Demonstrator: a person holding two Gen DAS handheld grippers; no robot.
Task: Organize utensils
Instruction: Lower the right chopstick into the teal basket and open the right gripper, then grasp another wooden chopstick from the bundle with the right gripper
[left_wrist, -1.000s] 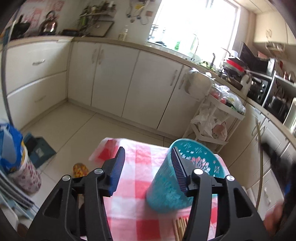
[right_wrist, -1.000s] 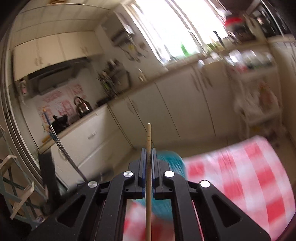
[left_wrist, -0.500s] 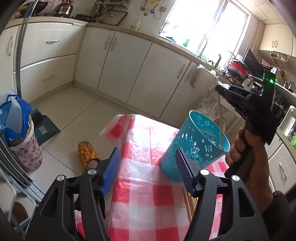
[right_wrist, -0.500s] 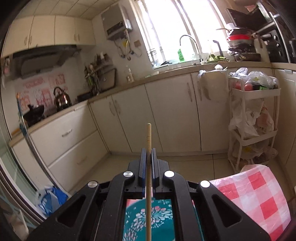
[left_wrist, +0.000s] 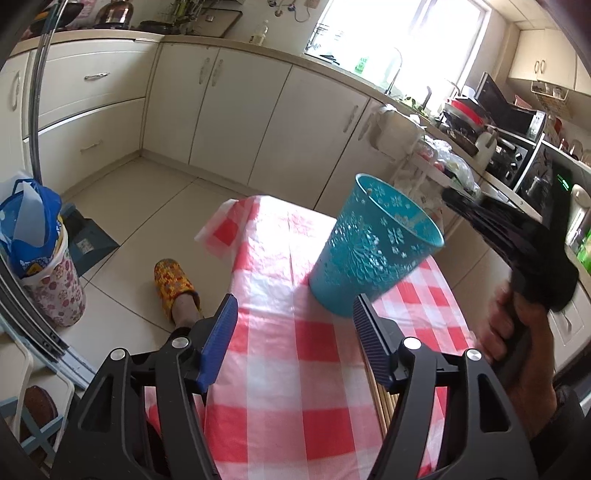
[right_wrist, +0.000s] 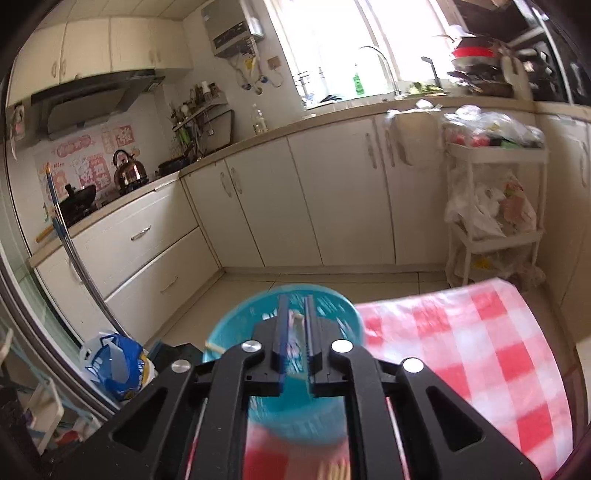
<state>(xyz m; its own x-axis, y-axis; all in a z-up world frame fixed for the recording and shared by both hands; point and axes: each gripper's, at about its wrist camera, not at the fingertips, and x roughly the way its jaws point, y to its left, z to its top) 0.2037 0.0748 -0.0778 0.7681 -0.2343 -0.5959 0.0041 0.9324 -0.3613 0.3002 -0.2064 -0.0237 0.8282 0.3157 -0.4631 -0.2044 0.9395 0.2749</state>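
Left wrist view: my left gripper (left_wrist: 293, 332) is standing wide open w/ nothing between its blue pads, and its jaws have just been opening. It is hovering over the red-and-white checked tablecloth (left_wrist: 295, 354). The teal cup (left_wrist: 373, 251) is sitting tilted toward the right edge of the cloth, past the right pad and not touched by it. A wooden chopstick (left_wrist: 417, 219) is lying inside the cup, against its far wall. More chopsticks (left_wrist: 382, 397) are lying on the cloth near the right edge, partly hidden by the right jaw. My right hand (left_wrist: 517, 354) is holding the right gripper, seen here from the side at the cloth's right edge.

Right wrist view: my right gripper (right_wrist: 295, 325) is pointing down into the mouth of the teal cup (right_wrist: 240, 328), blurred. Its jaws have just been opening to a narrow gap; the pads are not pressing on anything. A chopstick end (right_wrist: 295, 315) is showing in the gap, inside the cup. A second stick tip (right_wrist: 214, 347) is resting at the cup's left rim.
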